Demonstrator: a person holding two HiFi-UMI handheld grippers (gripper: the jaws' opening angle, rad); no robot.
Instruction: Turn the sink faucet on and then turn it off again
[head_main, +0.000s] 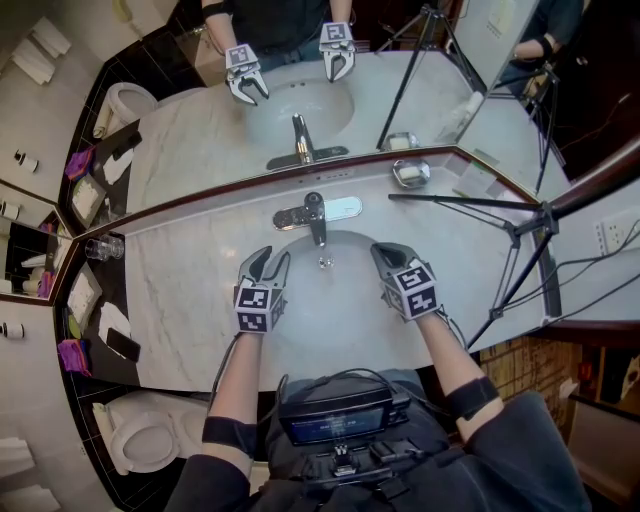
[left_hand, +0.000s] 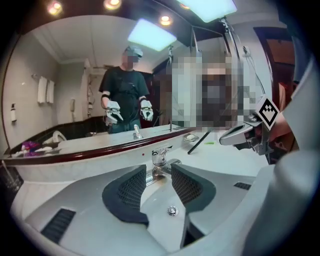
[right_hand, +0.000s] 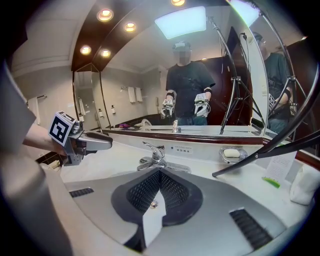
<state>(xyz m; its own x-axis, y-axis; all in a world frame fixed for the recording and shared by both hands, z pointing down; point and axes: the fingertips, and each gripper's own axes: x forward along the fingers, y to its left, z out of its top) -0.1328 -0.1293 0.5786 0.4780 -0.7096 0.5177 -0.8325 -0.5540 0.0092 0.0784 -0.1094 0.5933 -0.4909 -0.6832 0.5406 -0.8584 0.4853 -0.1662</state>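
The chrome faucet (head_main: 314, 212) with its single lever stands at the back of the white sink basin (head_main: 330, 310), below the mirror. In the head view both grippers hover over the basin, short of the faucet. My left gripper (head_main: 270, 262) is open with nothing between its jaws. In the left gripper view the faucet (left_hand: 160, 161) shows through the gap of the left gripper (left_hand: 159, 168), above the drain (left_hand: 172, 210). My right gripper (head_main: 385, 255) is shut and empty. In the right gripper view the closed tips of the right gripper (right_hand: 160, 171) point just under the faucet (right_hand: 154, 154).
A soap dish (head_main: 411, 173) sits on the marble counter to the right of the faucet, and a black tripod (head_main: 520, 230) leans over it. A glass (head_main: 104, 248) stands at the counter's left end. A toilet (head_main: 140, 440) is at the lower left.
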